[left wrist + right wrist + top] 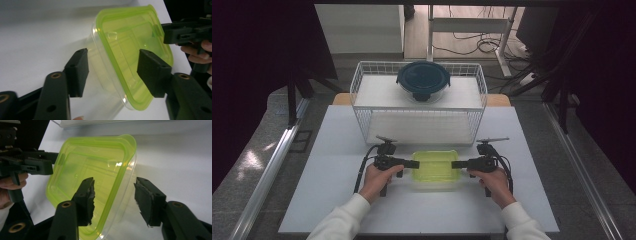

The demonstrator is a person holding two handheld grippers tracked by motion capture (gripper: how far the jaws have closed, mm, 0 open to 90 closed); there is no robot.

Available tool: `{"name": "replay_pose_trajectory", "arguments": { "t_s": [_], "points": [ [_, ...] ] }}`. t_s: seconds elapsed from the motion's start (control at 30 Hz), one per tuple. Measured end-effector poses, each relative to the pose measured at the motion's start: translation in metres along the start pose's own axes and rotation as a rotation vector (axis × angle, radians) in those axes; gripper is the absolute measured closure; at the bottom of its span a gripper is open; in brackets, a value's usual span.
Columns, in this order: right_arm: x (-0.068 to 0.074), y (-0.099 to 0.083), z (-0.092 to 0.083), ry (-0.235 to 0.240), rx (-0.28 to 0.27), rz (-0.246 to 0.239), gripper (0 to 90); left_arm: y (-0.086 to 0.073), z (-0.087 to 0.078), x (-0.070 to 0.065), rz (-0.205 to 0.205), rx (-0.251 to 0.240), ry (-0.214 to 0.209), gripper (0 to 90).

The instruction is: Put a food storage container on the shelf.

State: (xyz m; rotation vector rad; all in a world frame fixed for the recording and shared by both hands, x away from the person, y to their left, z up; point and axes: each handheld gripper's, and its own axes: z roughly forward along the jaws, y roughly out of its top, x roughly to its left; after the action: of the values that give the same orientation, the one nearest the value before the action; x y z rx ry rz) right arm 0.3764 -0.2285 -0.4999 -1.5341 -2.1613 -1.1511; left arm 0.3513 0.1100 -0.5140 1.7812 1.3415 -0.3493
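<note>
White table [337,165] with a wire basket [362,95] at the far side; a dark-lidded round container [423,80] sits on the basket's upper shelf, well apart from the work. The work is the clear box with green lid [435,169], resting on the table just in front of the basket, between the two grippers. Biggest risk, as I judge it: the box is light, slick plastic and the grip comes at the lid rim from both ends, so uneven closing could shove it sideways across the table or tip it. Next: pinching the lid edge alone might pop the lid off or flex it, and the tub would drop on a lift. Smaller: the basket front is near, so a forward lift could clip the wire. Left gripper [112,72]: jaws apart and straddling the box's left rim, one jaw over the lid, the other beside the clear wall, pads not yet pressing. Right gripper [113,200]: same on the opposite end, jaws apart around the rim, one above the lid, one outside the wall, a gap visible on both sides. Neither holds the box yet.
</note>
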Motion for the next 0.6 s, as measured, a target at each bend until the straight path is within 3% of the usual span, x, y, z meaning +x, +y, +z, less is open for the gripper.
{"name": "replay_pose_trajectory", "arguments": {
  "t_s": [0.07, 0.2, 0.23, 0.3, 0.33, 0.4, 0.6],
  "points": [
    [-0.0014, -0.0009, 0.0005, 0.012, 0.001, 0.014, 52.3, -0.0006, 0.001, 0.0002, -0.012, 0.005, -0.017, 43.8],
    [-0.0032, -0.0018, 0.001, 0.053, 0.008, 0.035, 60.2, -0.0019, 0.0036, 0.0025, -0.057, 0.016, -0.073, 55.8],
    [-0.0026, -0.0018, 0.0011, 0.057, 0.009, 0.035, 62.1, -0.0024, 0.0041, 0.0022, -0.058, 0.02, -0.064, 58.2],
    [0.0, -0.0024, 0.0015, 0.02, 0.015, 0.016, 67.3, -0.0028, 0.0039, 0.0011, -0.055, 0.021, -0.042, 64.2],
    [0.0006, -0.0031, 0.0013, 0.009, 0.019, 0.016, 69.5, -0.003, 0.0033, 0.0004, -0.076, 0.009, -0.049, 66.6],
    [0.0006, -0.004, -0.0001, 0.013, 0.017, 0.033, 71.6, -0.0032, 0.0009, 0.0005, -0.065, 0.009, -0.036, 72.0],
    [0.0067, -0.0063, -0.0045, 0.0, 0.007, 0.028, 74.9, -0.0041, -0.0048, -0.0059, -0.046, -0.017, -0.02, 77.0]
  ]
}}
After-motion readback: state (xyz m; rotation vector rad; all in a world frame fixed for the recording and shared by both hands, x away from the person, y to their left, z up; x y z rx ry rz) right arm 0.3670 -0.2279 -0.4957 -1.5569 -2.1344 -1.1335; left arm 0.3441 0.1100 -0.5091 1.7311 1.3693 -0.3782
